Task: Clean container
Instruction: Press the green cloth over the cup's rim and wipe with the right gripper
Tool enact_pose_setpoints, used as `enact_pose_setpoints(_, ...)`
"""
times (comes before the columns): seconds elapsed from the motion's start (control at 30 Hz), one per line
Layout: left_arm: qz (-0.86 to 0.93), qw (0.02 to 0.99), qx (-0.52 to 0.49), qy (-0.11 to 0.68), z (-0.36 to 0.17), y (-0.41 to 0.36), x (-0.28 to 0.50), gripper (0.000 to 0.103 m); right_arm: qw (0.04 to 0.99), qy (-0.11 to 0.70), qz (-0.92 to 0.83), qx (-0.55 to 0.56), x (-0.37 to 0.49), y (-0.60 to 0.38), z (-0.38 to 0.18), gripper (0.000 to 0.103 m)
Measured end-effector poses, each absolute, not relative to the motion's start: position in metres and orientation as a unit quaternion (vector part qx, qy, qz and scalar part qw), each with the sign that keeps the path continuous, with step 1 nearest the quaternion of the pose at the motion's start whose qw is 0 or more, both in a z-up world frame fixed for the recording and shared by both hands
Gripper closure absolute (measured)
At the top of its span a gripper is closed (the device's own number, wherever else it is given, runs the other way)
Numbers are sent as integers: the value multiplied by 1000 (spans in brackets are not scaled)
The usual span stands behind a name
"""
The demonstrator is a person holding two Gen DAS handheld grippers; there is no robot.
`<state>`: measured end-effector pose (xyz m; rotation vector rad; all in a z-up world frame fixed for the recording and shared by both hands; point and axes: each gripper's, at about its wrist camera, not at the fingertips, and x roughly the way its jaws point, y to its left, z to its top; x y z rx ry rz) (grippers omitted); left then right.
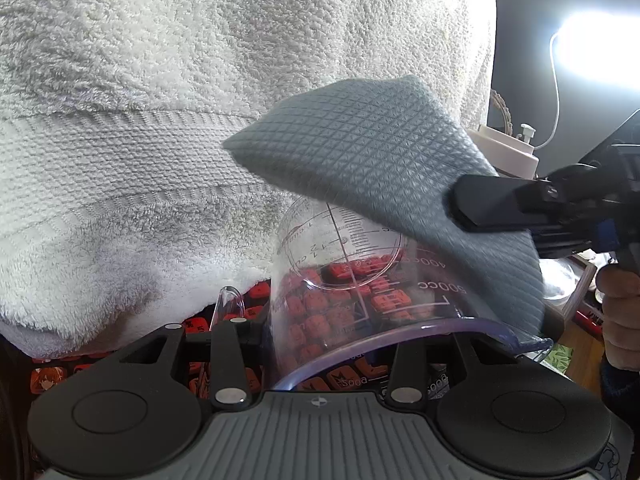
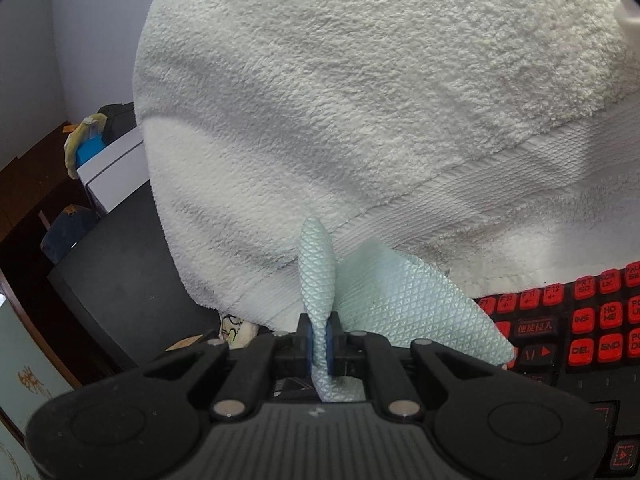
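a bright lamp [image 1: 596,52] glares right; pale wall [image 2: 72,32] meets dark furniture [image 2: 120,272] left

White towel [image 2: 360,100] over red-keyed keyboard [image 2: 592,320].

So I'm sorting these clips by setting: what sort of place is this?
Probably a home desk or computer corner, not a kitchen: a red-keyed keyboard lies under the work, a white towel is draped behind it, and a bright lamp shines at the side.
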<state>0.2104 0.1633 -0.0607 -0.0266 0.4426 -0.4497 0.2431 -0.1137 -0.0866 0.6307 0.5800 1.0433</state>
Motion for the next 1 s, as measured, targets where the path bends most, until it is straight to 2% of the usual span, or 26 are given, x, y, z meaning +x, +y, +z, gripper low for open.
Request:
enact_pose_setpoints(0.3, -220, 951, -11, 218, -61, 163, 210, 64, 756, 272, 537, 258, 230, -93, -81, 97)
enact_pose_setpoints(0.77, -221, 951, -11, 217, -61, 161, 211, 64, 791, 265, 468, 292, 241, -117, -87, 96)
enact_pose_setpoints(1.0, -221, 951, -11, 217, -60, 160, 211, 64, 755, 275, 531, 269, 230, -93, -83, 96)
